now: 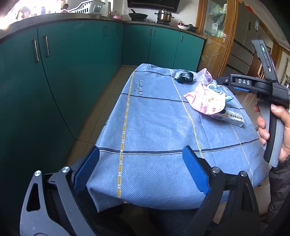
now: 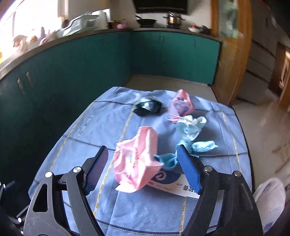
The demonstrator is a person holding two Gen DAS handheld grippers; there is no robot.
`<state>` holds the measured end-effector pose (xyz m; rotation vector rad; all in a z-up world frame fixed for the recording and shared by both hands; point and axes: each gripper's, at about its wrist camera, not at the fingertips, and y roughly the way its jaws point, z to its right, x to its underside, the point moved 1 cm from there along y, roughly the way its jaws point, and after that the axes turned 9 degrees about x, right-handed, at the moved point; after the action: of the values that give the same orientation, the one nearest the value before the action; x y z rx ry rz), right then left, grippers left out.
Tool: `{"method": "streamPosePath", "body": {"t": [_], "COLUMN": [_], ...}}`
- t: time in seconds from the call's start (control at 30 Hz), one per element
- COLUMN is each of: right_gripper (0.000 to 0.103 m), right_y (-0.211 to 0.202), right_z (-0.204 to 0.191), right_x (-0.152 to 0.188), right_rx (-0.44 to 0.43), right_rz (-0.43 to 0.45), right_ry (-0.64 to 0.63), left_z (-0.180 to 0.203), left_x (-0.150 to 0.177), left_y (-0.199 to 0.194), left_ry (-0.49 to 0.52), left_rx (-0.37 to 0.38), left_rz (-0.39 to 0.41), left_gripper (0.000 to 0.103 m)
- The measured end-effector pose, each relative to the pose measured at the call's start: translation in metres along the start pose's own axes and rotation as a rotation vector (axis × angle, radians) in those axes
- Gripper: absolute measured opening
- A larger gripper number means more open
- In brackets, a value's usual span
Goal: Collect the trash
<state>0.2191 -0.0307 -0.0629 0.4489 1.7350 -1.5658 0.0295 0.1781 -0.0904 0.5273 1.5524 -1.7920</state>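
Note:
On the blue checked cloth [image 1: 154, 127] lies a heap of trash. A crumpled pink wrapper [image 2: 137, 159] rests partly on a white box with blue print [image 2: 174, 183]. My right gripper [image 2: 143, 150] is open, its fingers on either side of the wrapper without pressing on it. Behind these lie light blue crumpled pieces [image 2: 188, 127], a pink packet [image 2: 181, 103] and a dark crumpled bag [image 2: 148, 106]. My left gripper [image 1: 141, 154] hangs open and empty over the cloth's near edge. The pink wrapper [image 1: 206, 101], the box [image 1: 230, 118] and the dark bag [image 1: 184, 77] sit far right of it.
Teal cabinets [image 1: 72, 63] run along the left and back, with a pot [image 1: 164, 15] and a wok on the counter. A wooden door frame [image 2: 233, 54] stands at the right. A person's hand [image 1: 271, 123] holds the right tool's handle. Something white and bag-like [image 2: 270, 199] shows at the lower right.

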Motion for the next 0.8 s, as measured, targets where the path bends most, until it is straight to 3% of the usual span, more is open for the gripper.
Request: {"method": "streamPosePath", "body": {"t": [0.1, 0.3, 0.33, 0.4, 0.53, 0.8], "right_gripper": [0.077, 0.076, 0.074, 0.055, 0.032, 0.028], "right_y": [0.021, 0.052, 0.055, 0.057, 0.051, 0.012], "right_z": [0.012, -0.001, -0.005, -0.015, -0.033, -0.041], "right_x": [-0.001, 0.008, 0.01, 0.014, 0.026, 0.055], "right_rx": [-0.001, -0.016, -0.028, -0.052, -0.085, -0.192], "right_rz": [-0.058, -0.136, -0.142, -0.158, -0.169, -0.189], "right_ry": [0.049, 0.001, -0.006, -0.036, -0.102, -0.053], "left_z": [0.003, 0.013, 0.012, 0.009, 0.005, 0.012], "left_x": [-0.001, -0.001, -0.001, -0.001, 0.0, 0.001], "left_y": [0.006, 0.007, 0.008, 0.009, 0.012, 0.02], "left_ry": [-0.002, 0.044, 0.044, 0.033, 0.014, 0.028], "left_rx": [0.017, 0.016, 0.014, 0.008, 0.002, 0.011], "left_rz": [-0.011, -0.016, -0.017, -0.022, -0.034, -0.052], "left_gripper": [0.093, 0.093, 0.093, 0.093, 0.093, 0.093]}}
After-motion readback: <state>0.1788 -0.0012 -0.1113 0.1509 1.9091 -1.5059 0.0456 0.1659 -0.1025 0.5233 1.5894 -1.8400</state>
